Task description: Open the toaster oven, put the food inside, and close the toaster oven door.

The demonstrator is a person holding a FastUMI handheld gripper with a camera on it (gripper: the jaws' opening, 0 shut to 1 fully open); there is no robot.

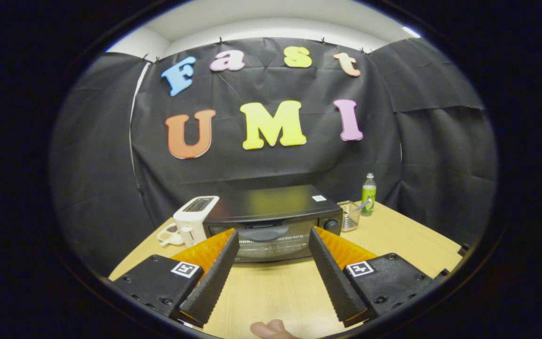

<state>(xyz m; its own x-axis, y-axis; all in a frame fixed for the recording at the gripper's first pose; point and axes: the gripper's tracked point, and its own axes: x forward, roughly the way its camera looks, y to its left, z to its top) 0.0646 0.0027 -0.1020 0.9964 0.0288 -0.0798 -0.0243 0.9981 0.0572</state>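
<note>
You have one toaster oven (271, 221) on the wooden table (407, 242), door closed, just beyond your gripper (273, 239), whose fingers are spread wide with nothing between them. One white toaster (195, 218) stands touching the oven's left side, something small and white (170, 234) beside it. On the right are one wire basket (350, 214) and one green bottle (369, 194). A fingertip (271, 329) shows below the fingers.

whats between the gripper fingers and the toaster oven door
Nothing: in the gripper view the open gripper has bare wooden table between its fingers, up to the closed toaster oven just ahead.
</note>
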